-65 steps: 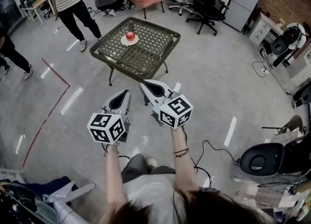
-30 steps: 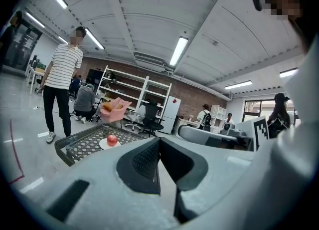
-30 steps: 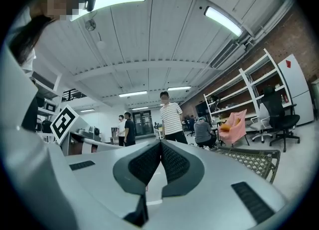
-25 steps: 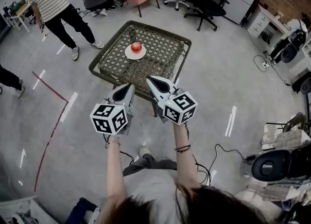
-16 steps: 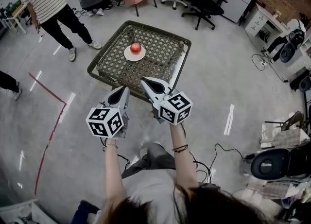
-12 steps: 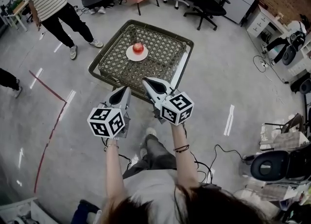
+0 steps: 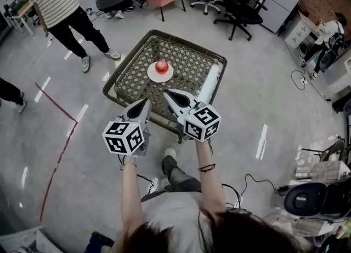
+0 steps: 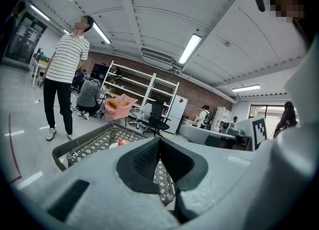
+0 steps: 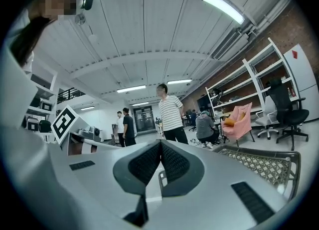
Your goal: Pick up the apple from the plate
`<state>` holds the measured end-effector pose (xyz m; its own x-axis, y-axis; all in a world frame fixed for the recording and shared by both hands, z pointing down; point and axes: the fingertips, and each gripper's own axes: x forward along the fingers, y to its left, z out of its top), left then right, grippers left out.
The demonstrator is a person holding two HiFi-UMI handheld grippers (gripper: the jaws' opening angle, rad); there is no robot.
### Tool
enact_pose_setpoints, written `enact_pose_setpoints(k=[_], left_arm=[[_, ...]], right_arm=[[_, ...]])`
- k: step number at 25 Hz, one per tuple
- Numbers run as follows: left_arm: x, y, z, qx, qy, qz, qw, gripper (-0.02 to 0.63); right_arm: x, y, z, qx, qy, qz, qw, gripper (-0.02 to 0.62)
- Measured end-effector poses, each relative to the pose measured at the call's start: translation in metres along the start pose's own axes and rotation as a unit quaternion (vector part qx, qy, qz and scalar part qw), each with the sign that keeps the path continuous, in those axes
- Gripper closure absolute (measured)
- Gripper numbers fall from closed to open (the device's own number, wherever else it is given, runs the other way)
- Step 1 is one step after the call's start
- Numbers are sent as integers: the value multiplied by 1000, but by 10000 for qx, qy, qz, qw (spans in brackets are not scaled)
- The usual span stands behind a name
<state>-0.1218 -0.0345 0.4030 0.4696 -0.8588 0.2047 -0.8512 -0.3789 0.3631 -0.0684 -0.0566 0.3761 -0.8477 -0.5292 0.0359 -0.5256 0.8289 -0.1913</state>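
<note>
red apple [image 7: 161,66] on white plate [image 7: 152,74], lattice-top table [image 7: 192,62], well beyond both fingertips, left gripper [image 7: 145,102] and right gripper [image 7: 166,92] fingers pressed together, empty

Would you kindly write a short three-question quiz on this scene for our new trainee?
1. True or false: the round red apple lies on the round white plate.
2. The right hand-held gripper has its jaws: A) shut and empty; B) shut on the apple; C) wide open.
3. What does the plate stand on?
Key: 1 true; 2 A; 3 the dark square lattice-top table.
</note>
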Motion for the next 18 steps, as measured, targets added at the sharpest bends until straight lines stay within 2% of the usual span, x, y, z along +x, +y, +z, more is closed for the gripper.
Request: enact_pose_setpoints(k=[3, 7, 11, 18], left_arm=[[26, 13, 7, -59, 45, 19, 10000, 595], [52, 25, 11, 55, 183, 65, 9998, 595], [65, 44, 20, -3, 246, 186, 9995, 595], [95, 59, 23, -24, 260, 161, 9995, 595]], right_arm=[[19, -24, 4, -72, 79, 41, 9999, 588], [37, -53, 1, -26, 174, 51, 9998, 588], [56, -66, 6, -117, 262, 149, 9995, 588], [85, -86, 6, -136, 308, 389, 9987, 588]])
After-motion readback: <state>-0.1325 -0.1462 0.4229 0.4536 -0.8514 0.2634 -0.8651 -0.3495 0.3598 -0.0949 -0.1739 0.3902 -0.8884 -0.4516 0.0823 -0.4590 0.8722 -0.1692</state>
